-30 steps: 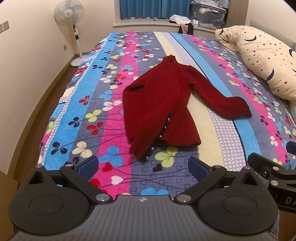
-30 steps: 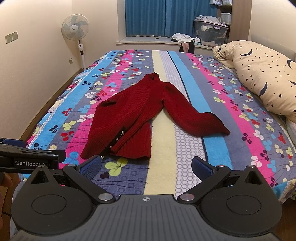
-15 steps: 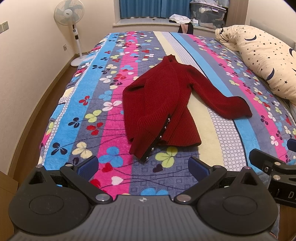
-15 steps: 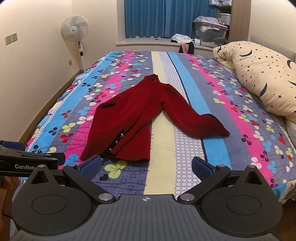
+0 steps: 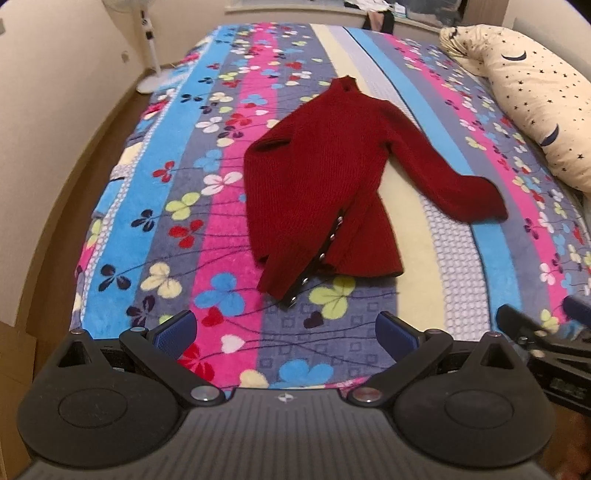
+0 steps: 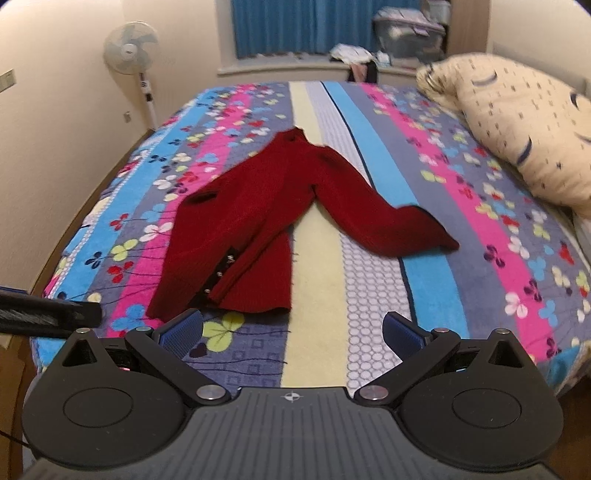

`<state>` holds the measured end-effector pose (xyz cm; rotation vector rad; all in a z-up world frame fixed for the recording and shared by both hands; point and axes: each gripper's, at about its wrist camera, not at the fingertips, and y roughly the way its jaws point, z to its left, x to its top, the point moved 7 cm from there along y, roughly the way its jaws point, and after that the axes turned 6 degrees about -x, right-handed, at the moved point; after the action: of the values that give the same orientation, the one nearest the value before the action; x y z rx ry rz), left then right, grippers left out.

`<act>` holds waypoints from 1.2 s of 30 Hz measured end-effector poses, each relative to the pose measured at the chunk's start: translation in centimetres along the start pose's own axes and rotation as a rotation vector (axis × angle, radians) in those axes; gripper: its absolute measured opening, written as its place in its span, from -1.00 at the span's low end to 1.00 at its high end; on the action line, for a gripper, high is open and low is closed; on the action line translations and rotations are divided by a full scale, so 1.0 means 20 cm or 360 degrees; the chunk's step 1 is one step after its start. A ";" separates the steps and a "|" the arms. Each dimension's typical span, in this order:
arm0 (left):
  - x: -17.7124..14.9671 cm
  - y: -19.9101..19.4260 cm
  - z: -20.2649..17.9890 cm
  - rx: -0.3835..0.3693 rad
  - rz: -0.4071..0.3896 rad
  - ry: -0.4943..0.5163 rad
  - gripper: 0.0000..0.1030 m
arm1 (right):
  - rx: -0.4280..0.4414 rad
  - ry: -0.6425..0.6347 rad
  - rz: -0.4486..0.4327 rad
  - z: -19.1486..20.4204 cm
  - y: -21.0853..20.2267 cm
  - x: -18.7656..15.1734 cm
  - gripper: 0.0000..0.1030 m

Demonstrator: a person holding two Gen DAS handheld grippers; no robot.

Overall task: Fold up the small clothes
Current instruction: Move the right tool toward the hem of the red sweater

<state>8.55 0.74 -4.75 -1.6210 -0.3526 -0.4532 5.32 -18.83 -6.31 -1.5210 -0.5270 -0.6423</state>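
A dark red knitted sweater lies flat on the bed, collar away from me. Its left sleeve is folded over the body, with small metal buttons at the cuff; its right sleeve stretches out to the right. It also shows in the right wrist view. My left gripper is open and empty above the bed's near edge, short of the hem. My right gripper is open and empty, just in front of the hem. The right gripper's tip shows at the left view's right edge.
The bed carries a striped, flower-patterned blanket. A cream pillow with stars and moons lies at the right. A standing fan is by the left wall. Blue curtains and storage boxes are at the far end.
Both grippers have moved forward and tilted down toward the sweater, which now looks closer. The sweater has not moved.
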 end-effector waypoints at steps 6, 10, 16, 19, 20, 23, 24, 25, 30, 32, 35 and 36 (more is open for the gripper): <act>0.32 -0.22 -0.06 -0.0043 -0.0075 0.0160 1.00 | -0.0138 0.0220 0.0194 -0.18 0.29 0.02 0.99; 0.55 -0.33 -0.09 -0.0148 -0.0128 0.0131 1.00 | -0.0149 0.0332 0.0463 -0.24 0.57 -0.02 0.99; 0.82 -0.36 -0.07 -0.0207 -0.0187 0.0084 1.00 | -0.0127 0.0385 0.0652 -0.16 0.82 -0.02 0.99; 0.89 -0.35 -0.04 -0.0254 -0.0163 0.0059 1.00 | -0.0108 0.0367 0.0679 -0.10 0.88 -0.01 0.99; 0.90 -0.35 -0.03 -0.0273 -0.0163 0.0060 1.00 | -0.0108 0.0354 0.0677 -0.09 0.90 0.00 0.99; 0.92 -0.28 0.02 -0.0287 -0.0086 0.0000 1.00 | -0.0130 0.0323 0.0671 -0.07 0.94 0.02 0.99; 0.92 -0.27 0.03 -0.0314 -0.0066 -0.0015 1.00 | -0.0139 0.0325 0.0668 -0.07 0.95 0.03 0.99; 0.93 -0.26 0.04 -0.0311 -0.0062 -0.0022 1.00 | -0.0137 0.0332 0.0670 -0.07 0.96 0.04 0.99; 1.00 -0.25 0.11 -0.0274 -0.0140 -0.0046 1.00 | -0.0111 0.0331 0.0668 -0.04 1.01 0.07 0.99; 1.01 -0.23 0.14 -0.0274 -0.0122 -0.0082 1.00 | -0.0109 0.0324 0.0661 -0.03 1.03 0.07 0.99; 1.07 -0.21 0.22 -0.0191 -0.0157 -0.0101 1.00 | -0.0120 0.0323 0.0671 -0.01 1.08 0.08 0.99; 1.08 -0.20 0.25 -0.0160 -0.0181 -0.0106 1.00 | -0.0113 0.0331 0.0663 0.01 1.11 0.08 0.99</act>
<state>25.85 5.26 8.85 -1.7224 -0.4802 -0.5107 21.49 -20.02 -21.44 -1.5482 -0.0240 -0.4876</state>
